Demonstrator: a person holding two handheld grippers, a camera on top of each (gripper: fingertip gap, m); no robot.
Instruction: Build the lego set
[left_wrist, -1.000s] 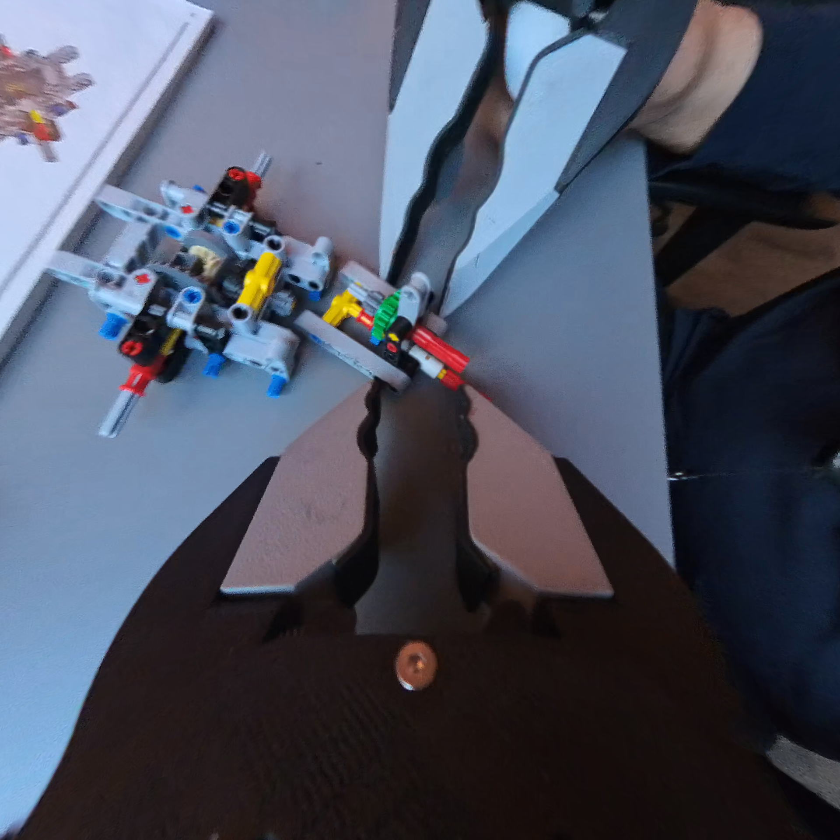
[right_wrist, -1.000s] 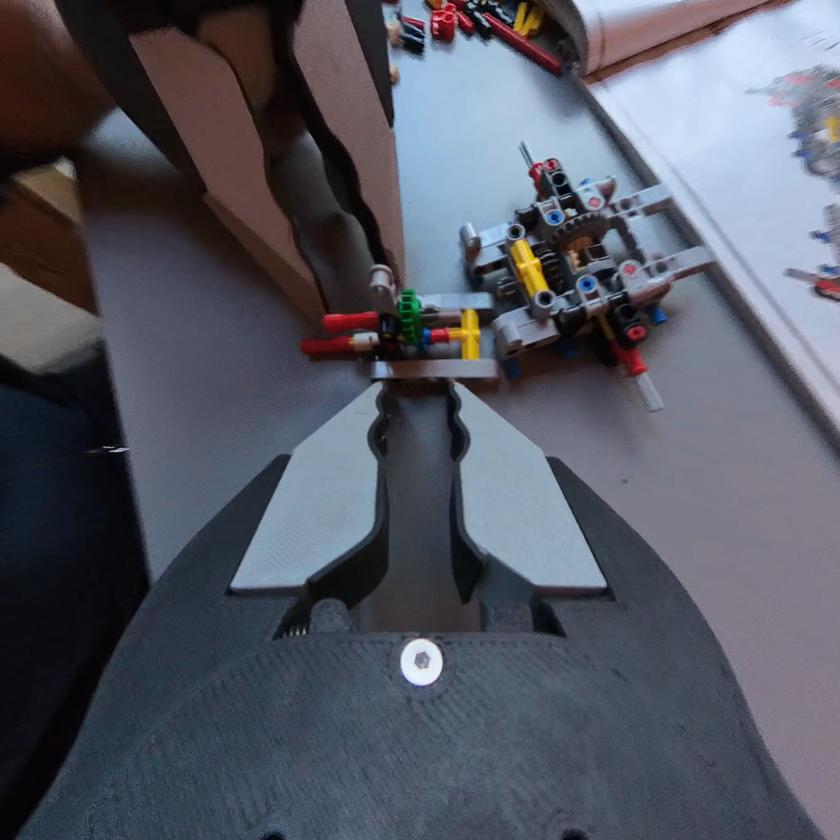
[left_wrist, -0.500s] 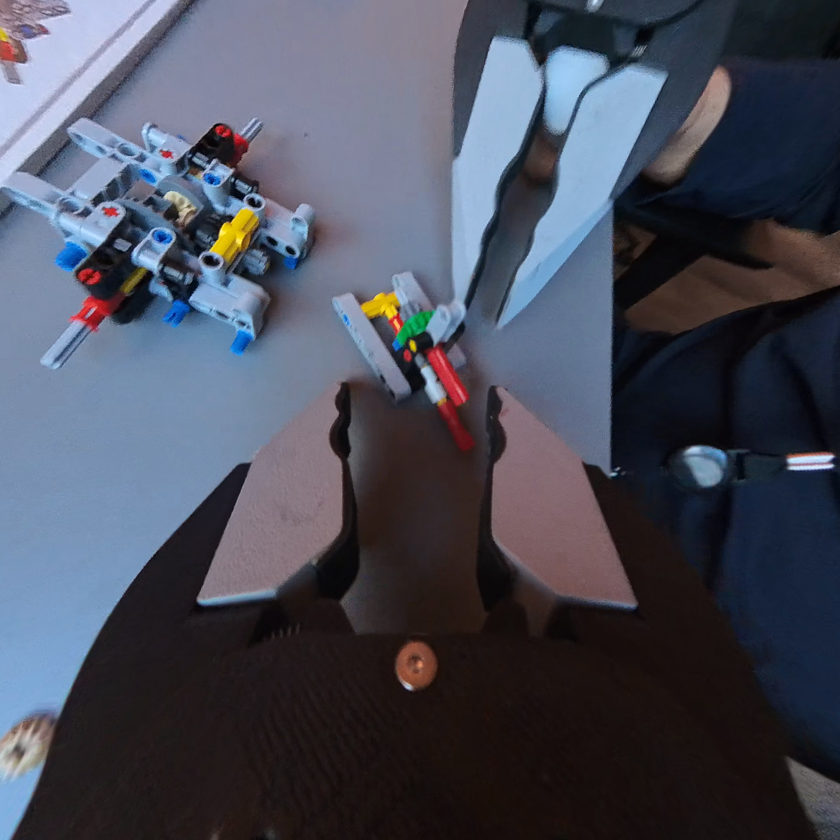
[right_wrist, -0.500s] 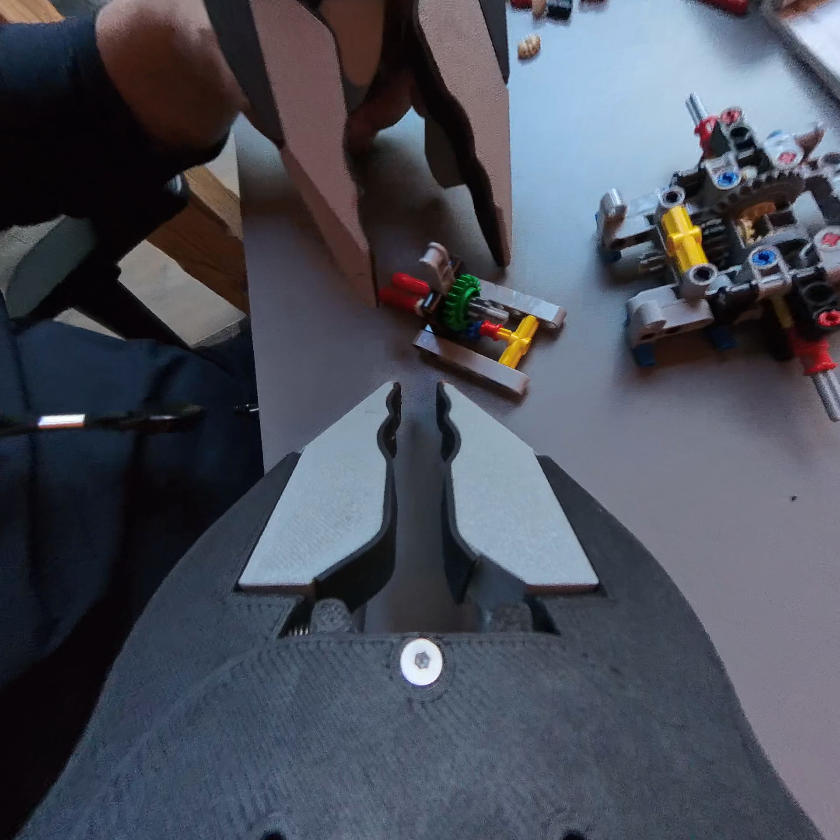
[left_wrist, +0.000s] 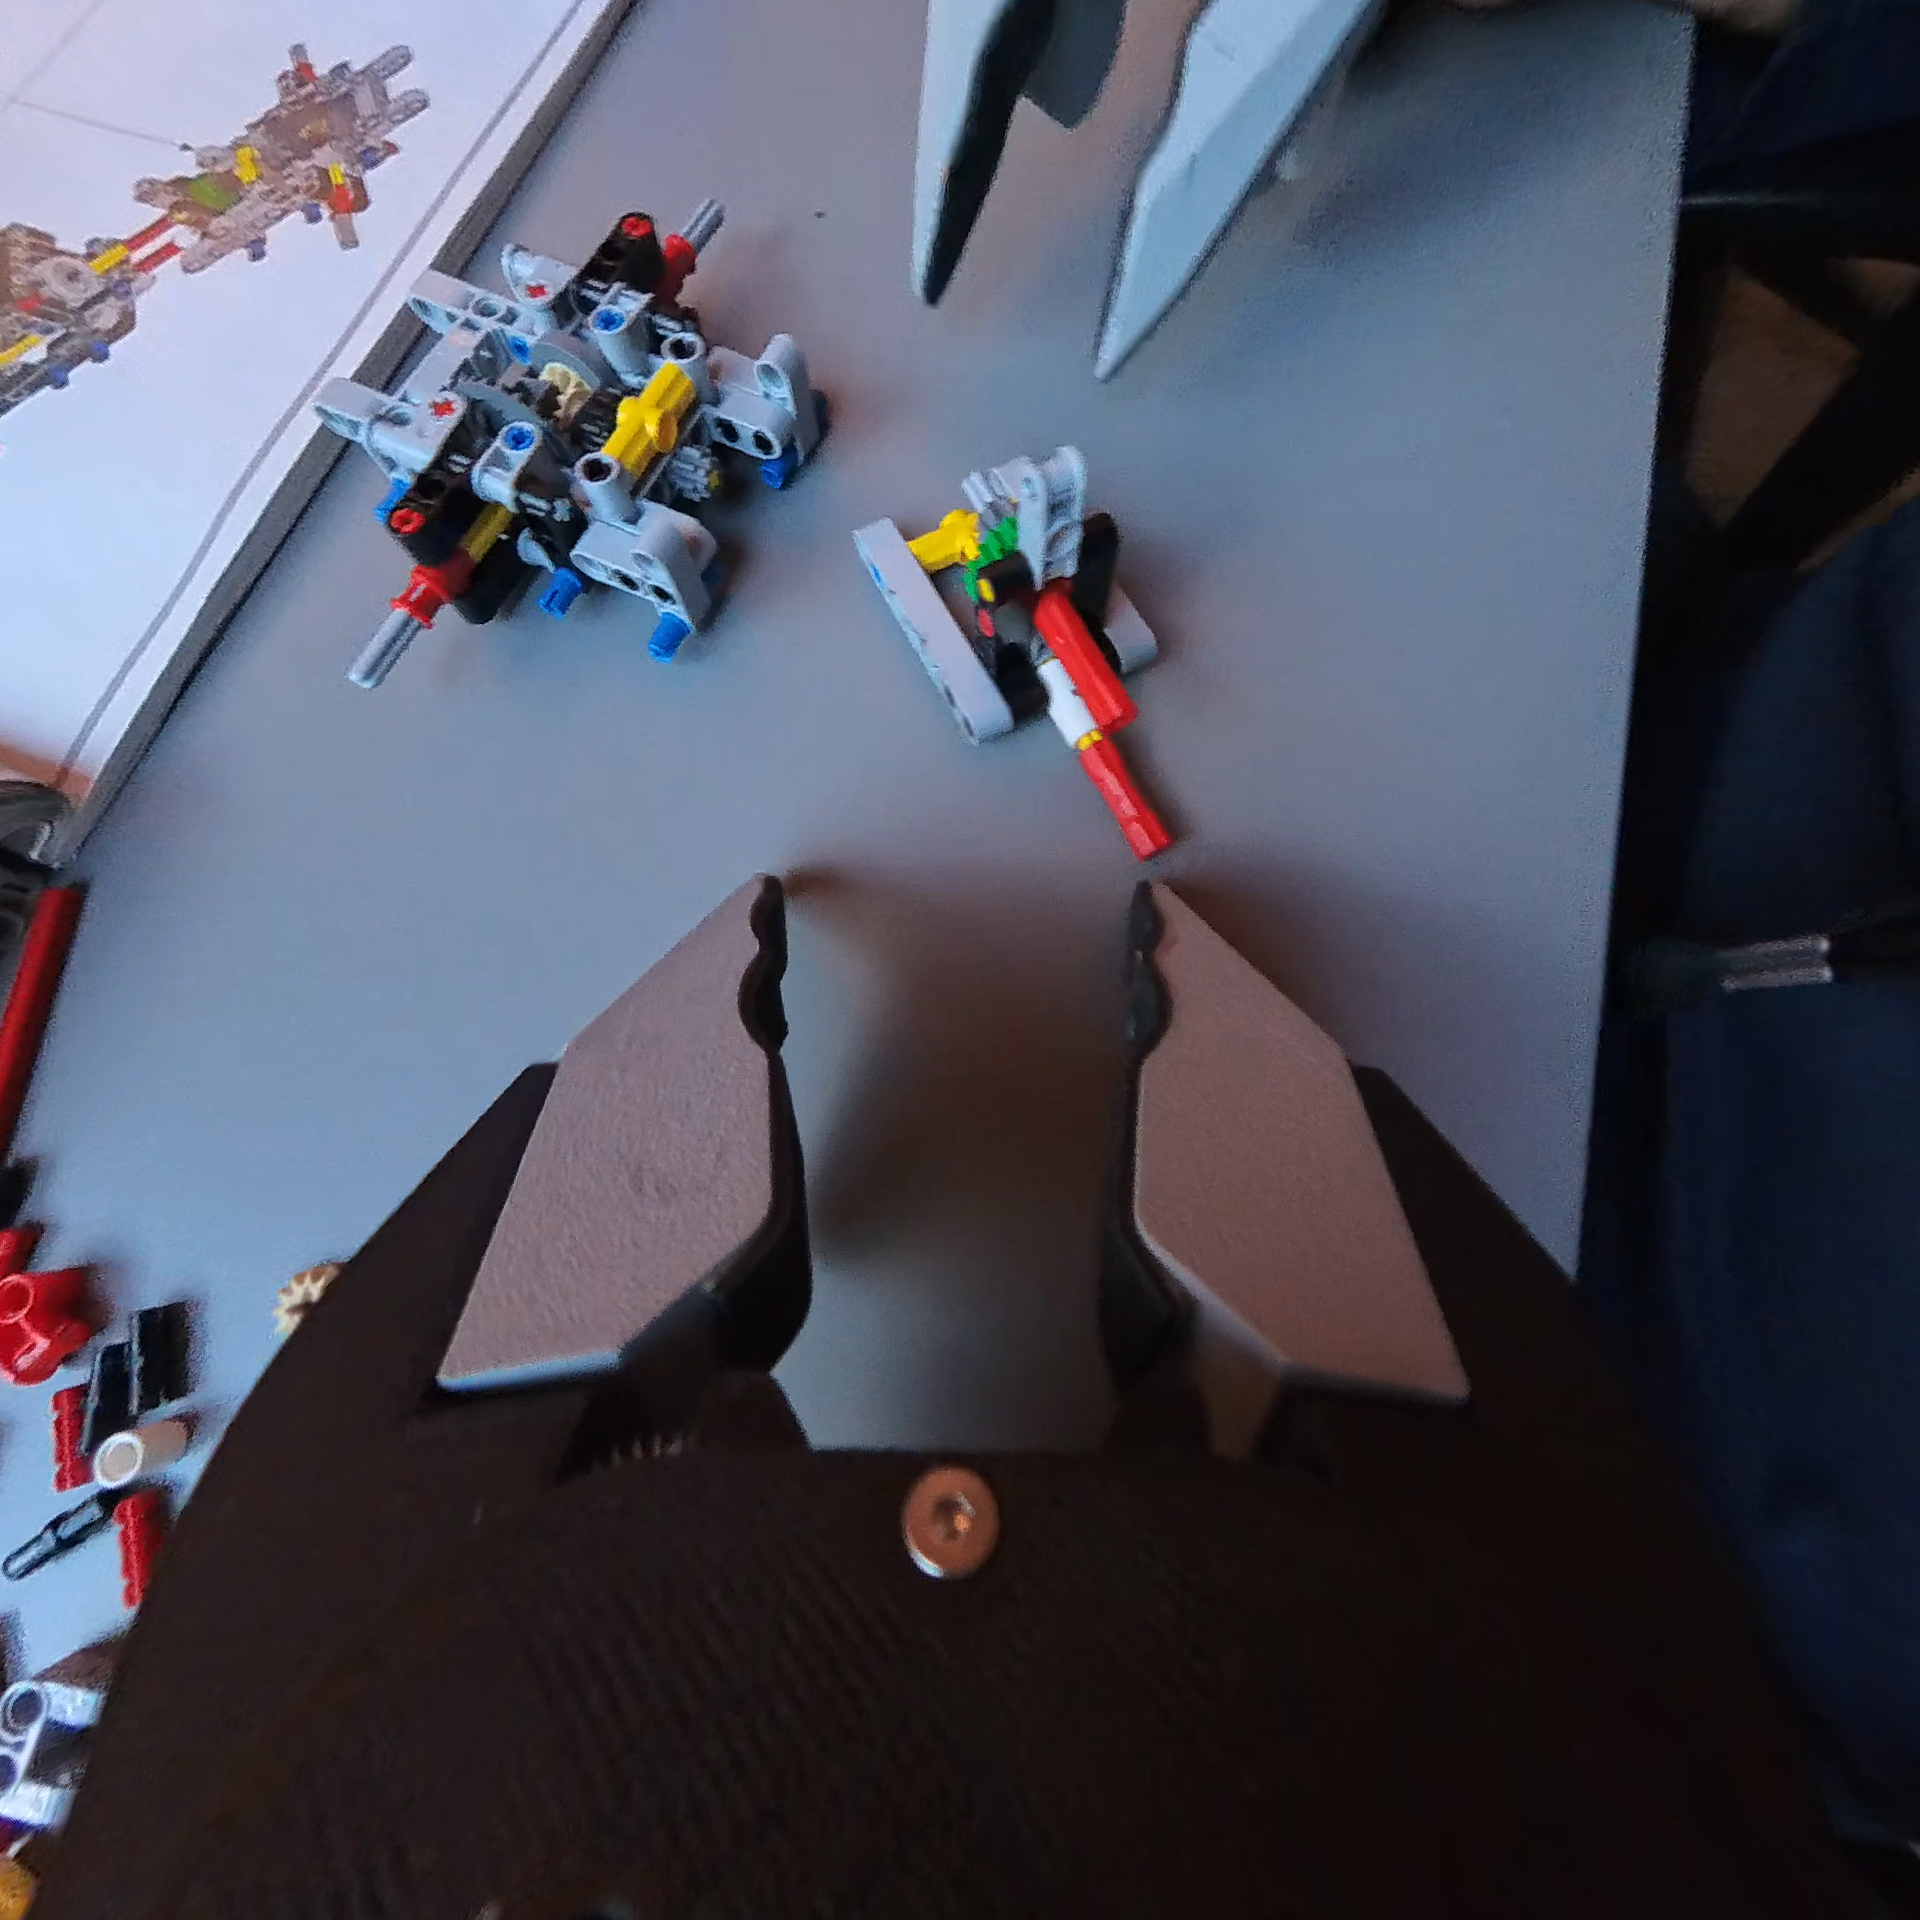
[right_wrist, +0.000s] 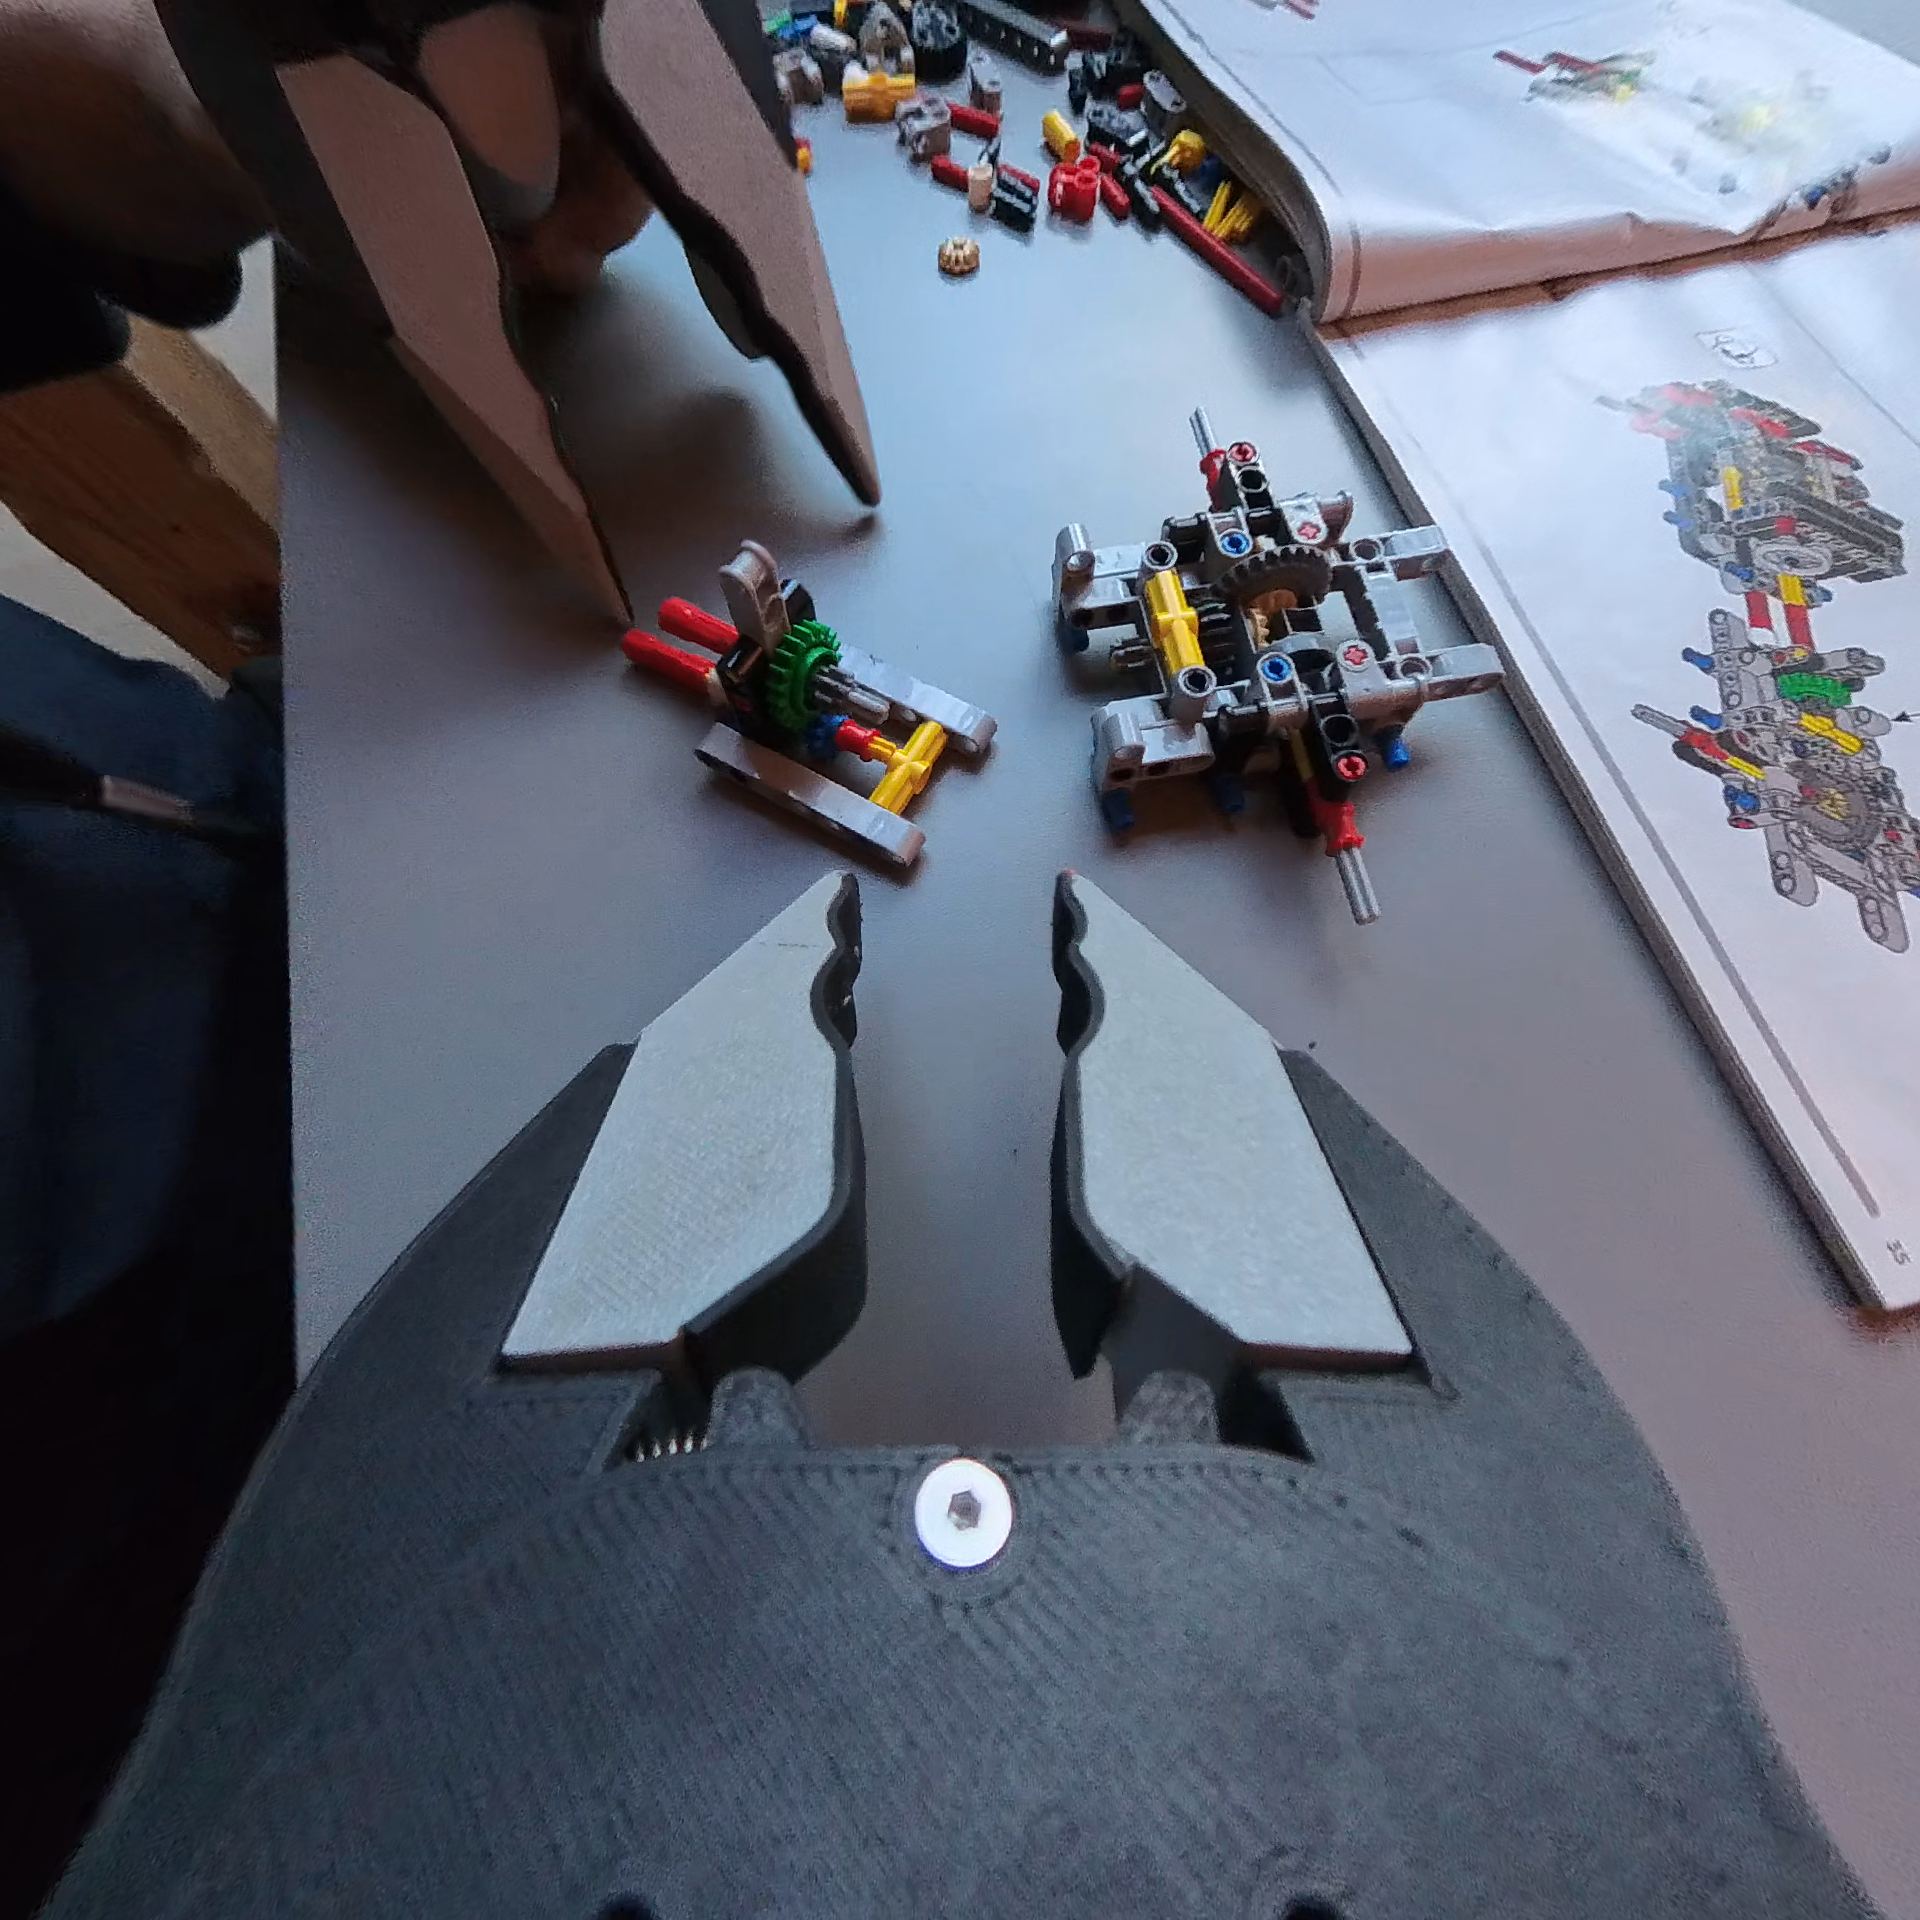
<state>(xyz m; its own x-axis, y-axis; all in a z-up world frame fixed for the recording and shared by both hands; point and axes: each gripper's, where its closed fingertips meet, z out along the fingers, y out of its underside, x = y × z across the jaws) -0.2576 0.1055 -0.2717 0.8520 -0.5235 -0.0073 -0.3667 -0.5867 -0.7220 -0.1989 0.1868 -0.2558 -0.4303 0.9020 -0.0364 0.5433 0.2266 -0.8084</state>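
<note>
A small brick assembly (left_wrist: 1023, 613) with grey beams, a green gear, a yellow connector and red axles lies on the grey table (left_wrist: 520, 831). It also shows in the right wrist view (right_wrist: 821, 717). My left gripper (left_wrist: 956, 894) is open and empty, just short of the assembly's red axle tip. My right gripper (right_wrist: 956, 894) is open and empty, just short of the assembly's near grey beam. A larger grey and black assembly (left_wrist: 571, 457) with a yellow cross piece lies to the side, also seen in the right wrist view (right_wrist: 1268, 655).
An open instruction booklet (right_wrist: 1714, 623) lies along the table's edge; it shows in the left wrist view (left_wrist: 156, 312) too. Several loose bricks (right_wrist: 1039, 135) lie in a pile at the far end, some near my left gripper (left_wrist: 94, 1371). The table edge (left_wrist: 1621, 727) is close. My hands' fingertips stand some 11 cm from each other.
Both grippers let go of the small assembly, opened and drew back from it. It now lies free on the table. The left opened first and wider; the right narrowed, then opened.
</note>
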